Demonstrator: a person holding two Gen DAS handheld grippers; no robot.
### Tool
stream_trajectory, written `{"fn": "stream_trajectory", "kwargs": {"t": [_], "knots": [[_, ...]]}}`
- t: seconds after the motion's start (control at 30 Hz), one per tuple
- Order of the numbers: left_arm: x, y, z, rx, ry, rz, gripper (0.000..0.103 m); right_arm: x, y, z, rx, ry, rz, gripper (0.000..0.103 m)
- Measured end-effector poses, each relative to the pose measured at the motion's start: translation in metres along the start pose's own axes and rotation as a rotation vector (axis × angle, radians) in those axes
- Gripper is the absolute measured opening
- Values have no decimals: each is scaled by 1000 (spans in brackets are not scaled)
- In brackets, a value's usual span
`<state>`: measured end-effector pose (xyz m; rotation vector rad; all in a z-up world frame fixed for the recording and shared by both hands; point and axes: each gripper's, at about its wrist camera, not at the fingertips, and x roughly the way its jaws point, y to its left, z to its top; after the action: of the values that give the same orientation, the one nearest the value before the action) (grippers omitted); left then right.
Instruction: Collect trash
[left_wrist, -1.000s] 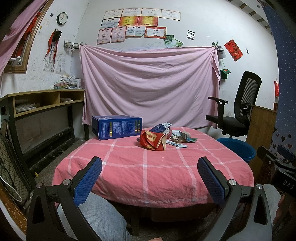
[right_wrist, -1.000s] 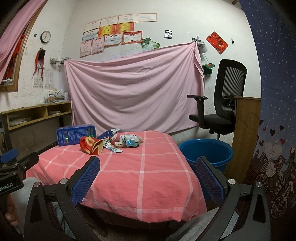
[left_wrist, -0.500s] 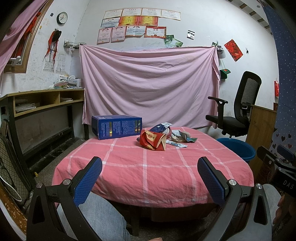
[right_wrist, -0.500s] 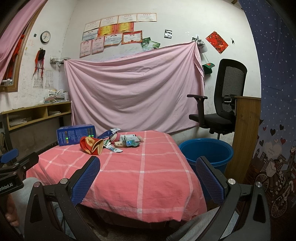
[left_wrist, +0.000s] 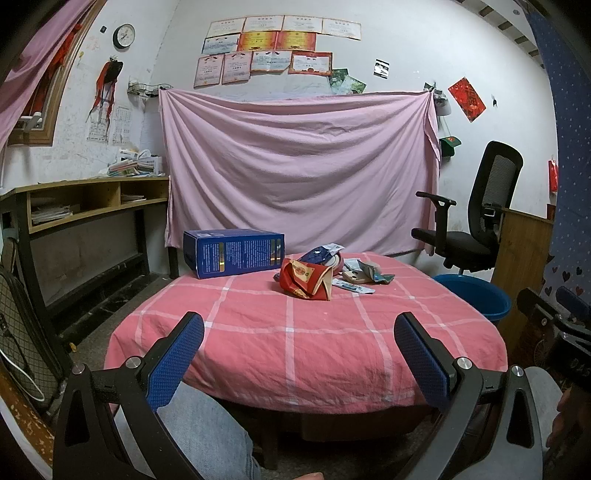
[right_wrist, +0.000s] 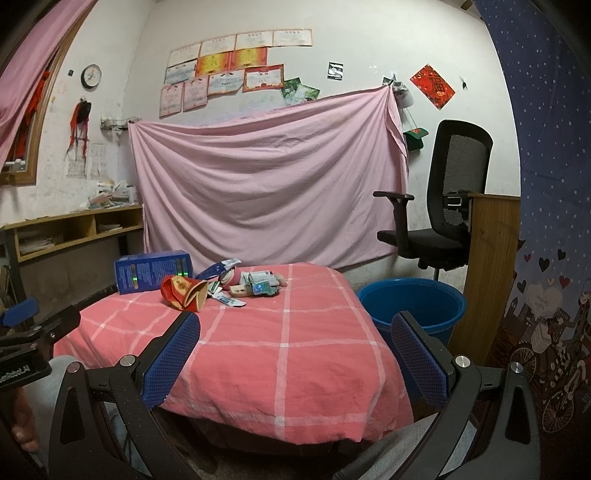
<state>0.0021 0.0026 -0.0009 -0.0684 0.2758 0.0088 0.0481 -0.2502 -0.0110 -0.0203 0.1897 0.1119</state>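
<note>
One blue box (left_wrist: 234, 253), one red packet (left_wrist: 305, 283) (crumpled), one blue bucket (right_wrist: 413, 308).

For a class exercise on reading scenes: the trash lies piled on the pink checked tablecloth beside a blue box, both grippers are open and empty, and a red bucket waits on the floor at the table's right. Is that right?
One detail is wrong: the bucket is blue, not red, as the right wrist view shows. The rest holds: the trash lies on the pink checked tablecloth beside the blue box, and the left gripper and right gripper are open and empty.
</note>
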Motion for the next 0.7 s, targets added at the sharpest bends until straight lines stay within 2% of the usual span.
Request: {"fn": "stream_trajectory", "kwargs": {"t": [0.3,0.5,0.7], "knots": [[14,-9,4,-3,33,7,101,6,-4,9,49,7,15,103],[35,-7,16,3,4,25,101,22,-7,21,42,1,8,103],[65,-1,32,-20,-11,14,101,47,-10,39,16,-40,12,103]]}}
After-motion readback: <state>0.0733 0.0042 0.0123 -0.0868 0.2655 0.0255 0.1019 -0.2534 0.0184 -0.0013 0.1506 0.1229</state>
